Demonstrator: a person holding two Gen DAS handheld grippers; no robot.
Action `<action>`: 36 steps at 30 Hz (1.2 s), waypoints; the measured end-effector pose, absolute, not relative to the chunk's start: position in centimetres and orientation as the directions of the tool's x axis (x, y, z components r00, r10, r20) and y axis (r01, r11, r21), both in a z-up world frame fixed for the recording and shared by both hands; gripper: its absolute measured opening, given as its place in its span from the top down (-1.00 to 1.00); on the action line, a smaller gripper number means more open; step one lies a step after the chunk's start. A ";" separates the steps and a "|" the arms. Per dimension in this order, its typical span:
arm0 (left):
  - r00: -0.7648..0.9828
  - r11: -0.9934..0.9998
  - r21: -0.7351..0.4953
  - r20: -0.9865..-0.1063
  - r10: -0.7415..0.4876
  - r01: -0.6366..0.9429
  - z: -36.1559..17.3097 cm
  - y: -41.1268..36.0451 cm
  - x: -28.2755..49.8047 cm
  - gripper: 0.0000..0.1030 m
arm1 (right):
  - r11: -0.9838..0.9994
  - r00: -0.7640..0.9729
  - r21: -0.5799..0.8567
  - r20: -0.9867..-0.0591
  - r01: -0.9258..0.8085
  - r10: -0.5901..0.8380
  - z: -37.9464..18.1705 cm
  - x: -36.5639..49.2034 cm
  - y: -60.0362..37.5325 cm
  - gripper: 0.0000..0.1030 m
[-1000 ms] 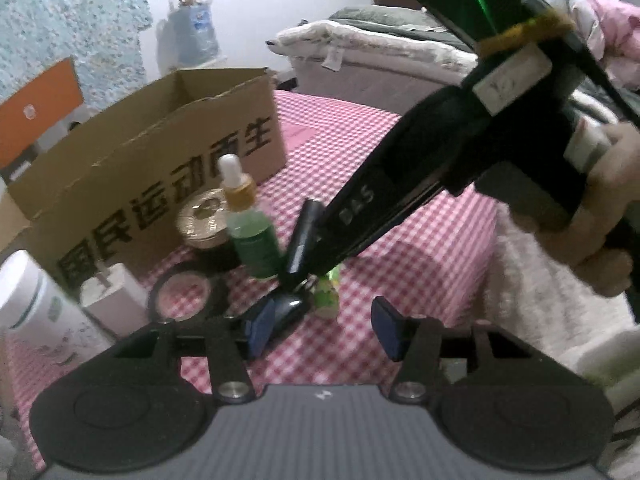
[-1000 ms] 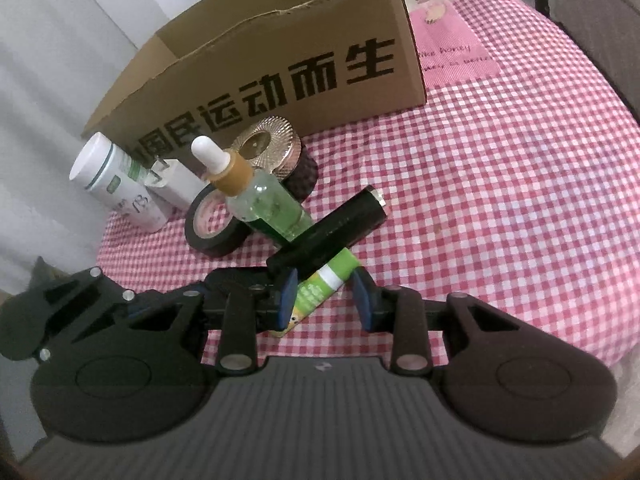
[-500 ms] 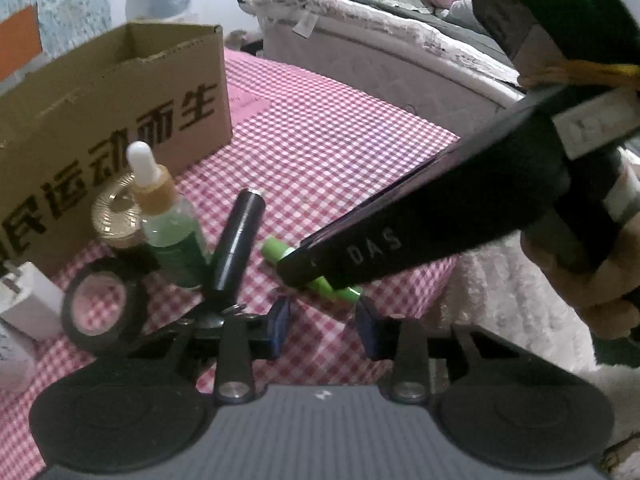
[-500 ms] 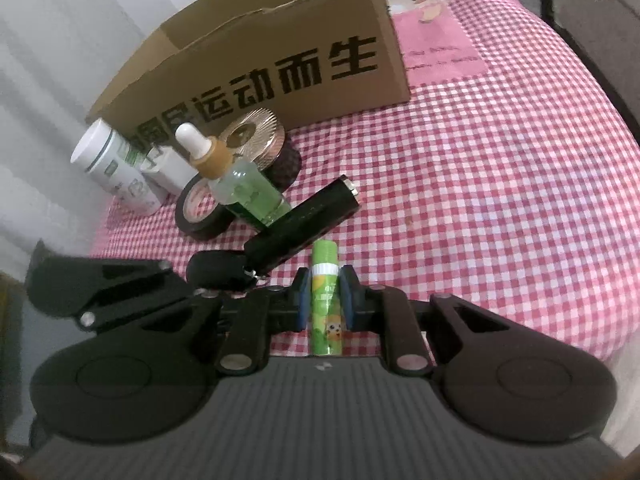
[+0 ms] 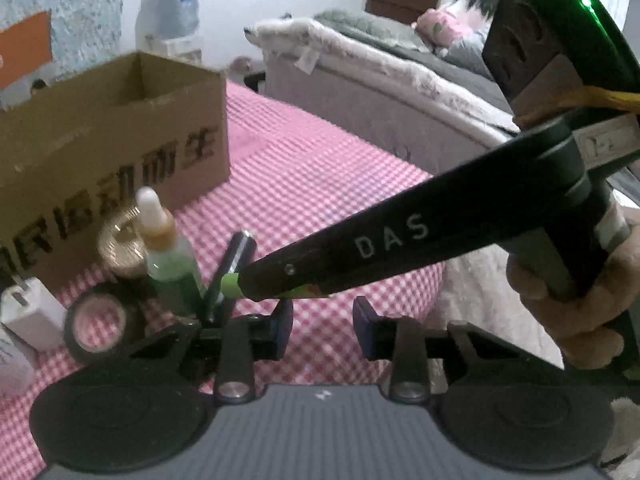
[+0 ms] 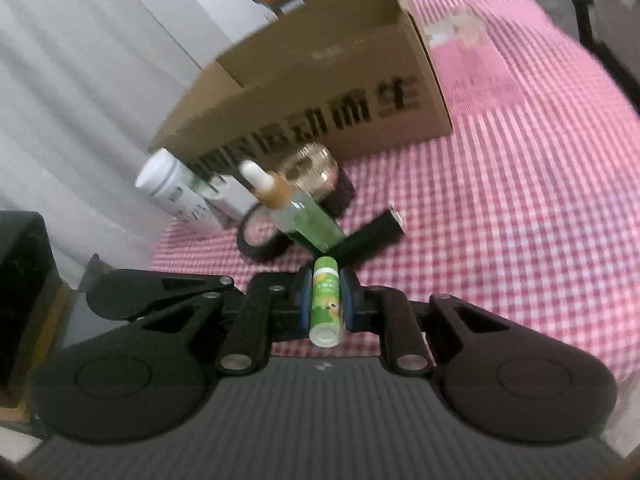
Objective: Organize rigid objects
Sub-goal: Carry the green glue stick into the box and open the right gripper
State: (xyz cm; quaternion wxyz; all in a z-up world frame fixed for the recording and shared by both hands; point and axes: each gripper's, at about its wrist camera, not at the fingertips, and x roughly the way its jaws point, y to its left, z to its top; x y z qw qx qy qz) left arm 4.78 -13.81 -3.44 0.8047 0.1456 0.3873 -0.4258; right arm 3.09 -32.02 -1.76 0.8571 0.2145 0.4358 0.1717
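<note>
My right gripper (image 6: 326, 302) is shut on a small green tube (image 6: 327, 304) and holds it above the pink checked cloth; the tube's green tip also shows in the left wrist view (image 5: 231, 285) under the right gripper's black body. My left gripper (image 5: 322, 316) is open and empty, low over the cloth, just in front of a black cylinder (image 5: 234, 268). A green dropper bottle (image 6: 298, 216), a gold-lidded jar (image 6: 312, 168), a roll of black tape (image 6: 260, 240) and a white bottle (image 6: 172, 188) stand in front of an open cardboard box (image 6: 320, 80).
A white charger block (image 5: 28, 312) sits at the left by the tape roll (image 5: 100, 324). A grey bed with bedding (image 5: 380, 80) stands beyond the table's far right edge. A white curtain (image 6: 80, 80) hangs to the left of the box.
My right gripper closed on the green tube and lifted it off the cloth. My left gripper drew back a little and opened wider.
</note>
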 end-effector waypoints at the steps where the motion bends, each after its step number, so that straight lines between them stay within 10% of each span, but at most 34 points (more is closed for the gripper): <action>1: 0.348 0.598 -0.091 -0.740 -0.576 0.796 -3.0 -13.6 4.7 0.37 | 0.846 0.568 0.521 -0.665 -0.112 0.485 -1.4 3.1 -32.0 0.73; 19: 0.645 0.771 0.054 -0.586 -0.490 0.635 9.1 -6.3 10.1 0.38 | 0.737 0.579 0.515 -0.466 -0.438 0.669 11.0 11.3 -25.8 0.73; 36: 0.675 0.896 0.023 -0.666 -0.317 0.444 7.3 0.0 19.4 0.09 | 0.736 0.149 0.662 -0.721 -0.143 0.677 0.3 34.0 -17.9 0.72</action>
